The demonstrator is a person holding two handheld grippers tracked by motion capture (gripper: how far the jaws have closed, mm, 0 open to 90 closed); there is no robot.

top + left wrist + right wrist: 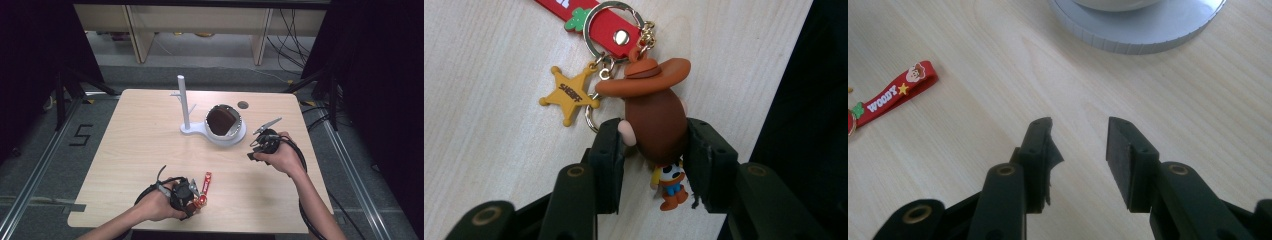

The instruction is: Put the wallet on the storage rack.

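Note:
A keychain lies near the table's front edge: a red "WOODY" strap (206,180) (556,6) (895,92), a gold ring, a yellow sheriff star (568,96) and a small cowboy figure (655,120) in a brown hat. My left gripper (194,201) (654,142) has both pads against the sides of the figure's head, shut on it. My right gripper (252,151) (1080,132) hovers over bare wood at the right, below the white stand's base. Its jaws stand apart with nothing between them.
A white stand (184,102) with a tall post and side pegs rises at the table's middle. Its round base (227,136) (1143,32) carries a dark brown object (221,121). A small dark hole (243,105) lies behind. The table's edge (774,100) runs beside the figure.

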